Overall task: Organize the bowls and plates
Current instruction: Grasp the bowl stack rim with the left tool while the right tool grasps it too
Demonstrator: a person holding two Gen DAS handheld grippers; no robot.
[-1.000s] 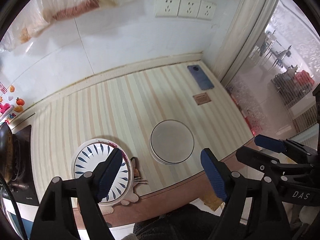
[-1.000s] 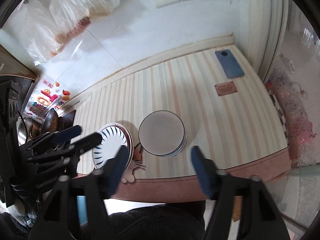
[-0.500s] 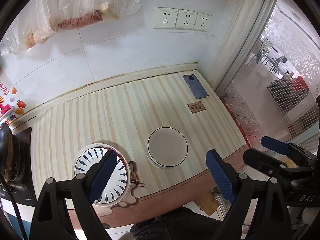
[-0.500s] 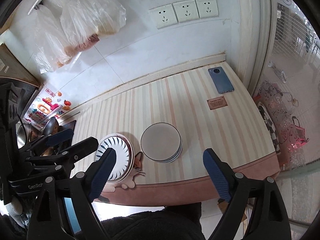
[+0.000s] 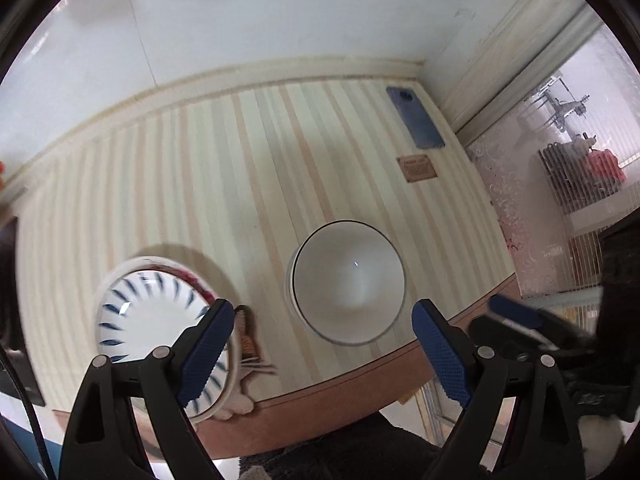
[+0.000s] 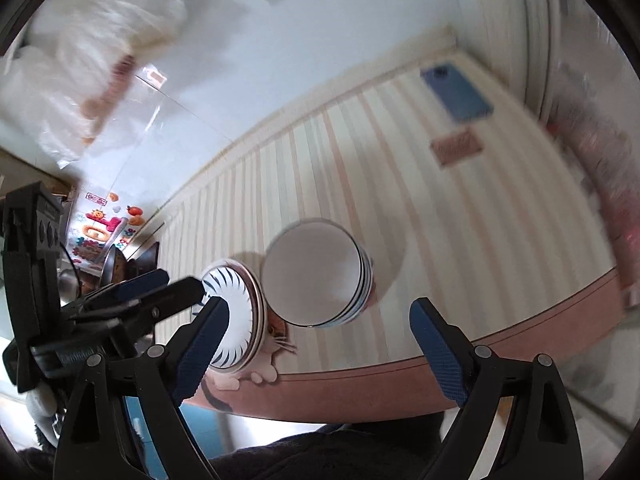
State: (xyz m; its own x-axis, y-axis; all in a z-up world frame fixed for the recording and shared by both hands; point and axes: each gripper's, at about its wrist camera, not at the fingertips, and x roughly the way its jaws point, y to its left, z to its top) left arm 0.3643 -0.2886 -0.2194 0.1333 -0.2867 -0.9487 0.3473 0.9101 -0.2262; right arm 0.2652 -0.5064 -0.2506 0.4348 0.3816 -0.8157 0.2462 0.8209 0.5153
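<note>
Below, your left gripper [image 5: 322, 354] and right gripper [image 6: 319, 342] both hang with fingers spread and empty over the stacked white black-rimmed bowls [image 5: 347, 282] on the striped bench [image 5: 200, 184], not touching them.

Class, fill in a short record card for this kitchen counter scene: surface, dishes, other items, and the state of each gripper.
surface: striped counter against a white wall
dishes: white bowls, stacked, beside a blue-patterned bowl sitting on a plate
other items: blue phone and small brown card near the far corner
left gripper: jaws open, nothing between them
right gripper: jaws open, nothing between them
task stage: no dish touched yet
</note>
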